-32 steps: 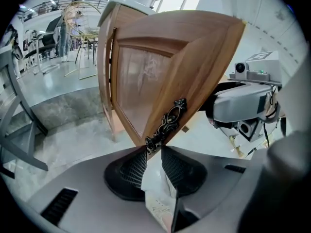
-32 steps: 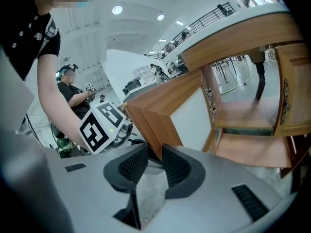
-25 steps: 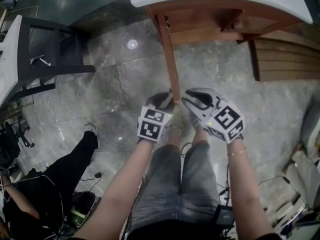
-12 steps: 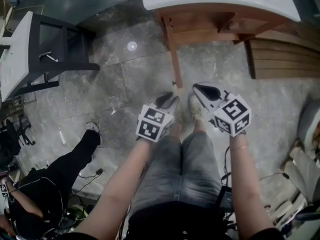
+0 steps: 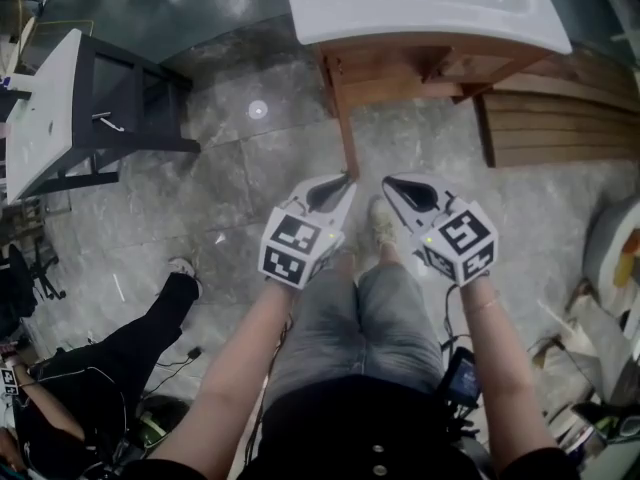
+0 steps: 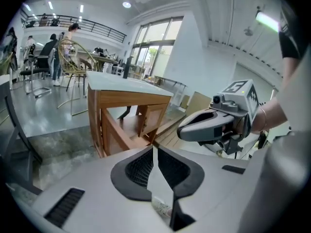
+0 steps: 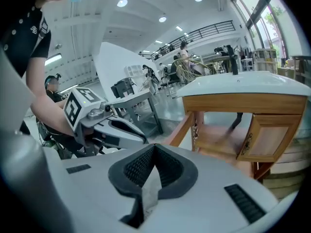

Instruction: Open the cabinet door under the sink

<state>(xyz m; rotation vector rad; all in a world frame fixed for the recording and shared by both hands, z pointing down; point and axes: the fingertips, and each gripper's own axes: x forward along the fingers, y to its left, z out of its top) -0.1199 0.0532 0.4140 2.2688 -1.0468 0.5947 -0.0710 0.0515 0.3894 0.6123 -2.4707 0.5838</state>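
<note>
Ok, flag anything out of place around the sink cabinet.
The cabinet door stands swung wide open, jutting out toward the person. A slatted wooden panel lies on the floor beside the cabinet. Nothing looks spilled or broken.

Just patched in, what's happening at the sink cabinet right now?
A person stands facing the wooden cabinet under the white sink, a gripper in each hand. The left gripper and right gripper hang side by side, short of the cabinet, touching nothing. Both have just been closing their jaws, with nothing between them. One cabinet door already stands swung out toward the person.
</note>
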